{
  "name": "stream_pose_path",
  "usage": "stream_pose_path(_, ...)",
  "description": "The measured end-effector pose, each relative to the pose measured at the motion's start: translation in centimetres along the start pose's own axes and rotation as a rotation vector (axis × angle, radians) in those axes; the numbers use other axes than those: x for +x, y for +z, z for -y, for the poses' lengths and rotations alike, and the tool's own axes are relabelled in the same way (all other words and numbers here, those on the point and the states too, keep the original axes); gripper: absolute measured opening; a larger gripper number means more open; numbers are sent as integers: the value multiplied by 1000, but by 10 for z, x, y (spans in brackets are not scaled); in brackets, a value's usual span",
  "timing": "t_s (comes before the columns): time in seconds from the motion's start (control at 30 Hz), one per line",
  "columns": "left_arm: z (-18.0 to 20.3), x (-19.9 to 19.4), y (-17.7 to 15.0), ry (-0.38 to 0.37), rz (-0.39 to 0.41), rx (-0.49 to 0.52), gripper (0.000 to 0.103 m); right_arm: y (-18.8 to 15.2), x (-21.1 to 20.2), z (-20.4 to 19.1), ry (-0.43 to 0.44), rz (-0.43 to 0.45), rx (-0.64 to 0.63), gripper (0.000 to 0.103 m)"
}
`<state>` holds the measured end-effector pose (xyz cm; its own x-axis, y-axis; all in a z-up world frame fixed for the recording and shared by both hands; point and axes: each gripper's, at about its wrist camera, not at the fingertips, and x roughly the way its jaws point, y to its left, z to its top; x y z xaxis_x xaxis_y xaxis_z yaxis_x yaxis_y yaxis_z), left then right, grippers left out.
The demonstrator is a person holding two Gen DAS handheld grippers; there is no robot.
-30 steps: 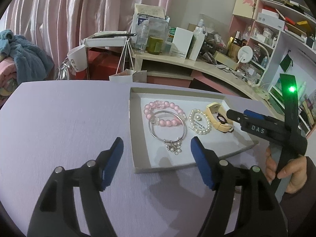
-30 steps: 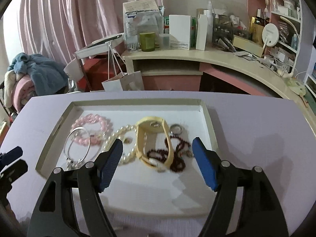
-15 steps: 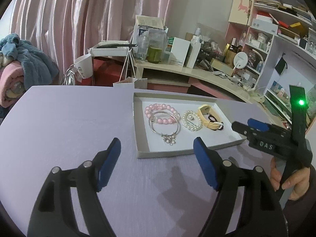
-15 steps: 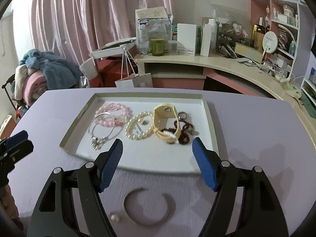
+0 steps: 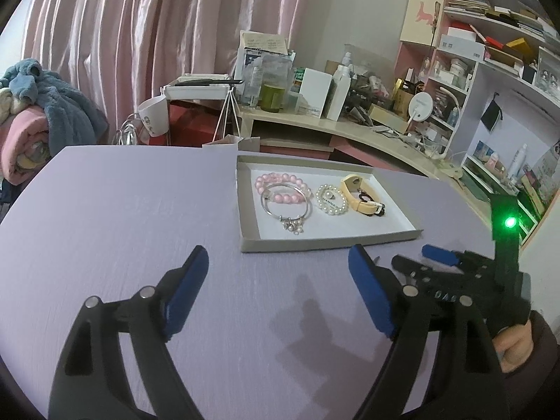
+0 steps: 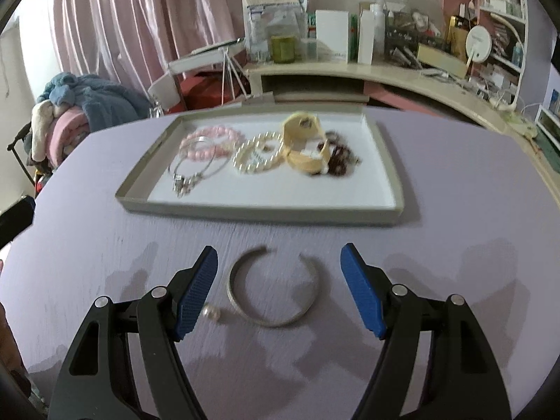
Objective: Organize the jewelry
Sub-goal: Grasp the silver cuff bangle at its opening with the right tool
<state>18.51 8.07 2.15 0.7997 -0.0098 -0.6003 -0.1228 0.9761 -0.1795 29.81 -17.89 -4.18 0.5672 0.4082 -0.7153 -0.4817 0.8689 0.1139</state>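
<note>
— So, what are your grippers doing?
— My right gripper (image 6: 278, 288) hovers wide apart and empty, with the silver cuff bangle (image 6: 274, 287) lying flat on the purple table (image 6: 455, 210) between its fingers, untouched. A small pearl (image 6: 211, 313) lies just beside the cuff.
— And the left?
— My left gripper (image 5: 278, 294) has just been widening, nothing between its jaws. Beyond the cuff sits the tray (image 6: 259, 211) of bracelets.

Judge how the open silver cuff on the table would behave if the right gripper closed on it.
The cuff looks like thin rigid metal, so probably stiff and light. Its smooth band lying flat may slide on the table. The gap could let it flex slightly when squeezed.
</note>
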Motion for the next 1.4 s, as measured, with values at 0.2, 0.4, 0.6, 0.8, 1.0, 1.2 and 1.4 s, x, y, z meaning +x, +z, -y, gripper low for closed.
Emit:
stream_pose_path(0.2,-3,-2,-7,2,-10,-4,83,-13,11,-15,-27,-41,-16,74)
stream_pose_path(0.4,-6,0,-12,3,-24,-9,83,-13,13,-18,-68,-34,-10,74)
stream_pose_path(0.6,-8,5,-14,0,-40,-13,83,-15,23,-13,-101,-70,6,74)
stream_pose_path(0.8,-4,9,-16,-1,-54,-7,83,-15,22,-10,-101,-64,8,69)
stream_pose_path(1.0,2,17,-18,-10,-76,5,83,-13,12,21,-93,-52,103,68)
stream_pose_path(1.2,23,32,-26,-34,-115,33,83,-12,-14,48,-71,3,163,69)
stream_pose_path(1.4,55,50,-40,-49,-162,79,83,-15,-29,66,-53,29,195,69)
